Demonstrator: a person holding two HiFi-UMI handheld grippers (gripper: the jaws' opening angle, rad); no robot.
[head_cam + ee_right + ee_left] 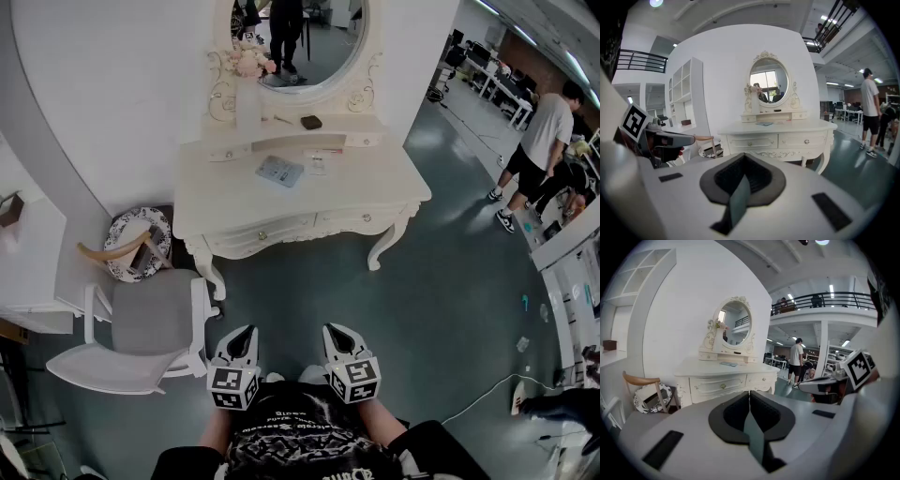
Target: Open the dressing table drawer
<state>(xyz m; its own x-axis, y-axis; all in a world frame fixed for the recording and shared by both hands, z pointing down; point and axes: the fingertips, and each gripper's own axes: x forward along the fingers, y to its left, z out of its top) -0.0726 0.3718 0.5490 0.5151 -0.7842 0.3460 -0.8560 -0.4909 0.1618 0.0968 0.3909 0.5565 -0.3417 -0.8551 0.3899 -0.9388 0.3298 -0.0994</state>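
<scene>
In the head view you stand a few steps back from the dressing table (281, 197), which is against the white wall. Its left drawer (262, 232) and right drawer (364, 218) are both pushed in flush with the front. You hold the left gripper (246, 331) and the right gripper (336, 330) side by side low before your body, well apart from the table, and a grey chair (155, 323) stands to your left. In the left gripper view the left gripper (750, 395) has its two dark pads pressed together with nothing between them. The table (724, 370) is far ahead, and the tip of the right gripper (806, 386) shows at the right. In the right gripper view the right gripper (742, 158) also has its jaws together and holds nothing. Both drawers are seen closed, left (753, 141) and right (805, 139).
</scene>
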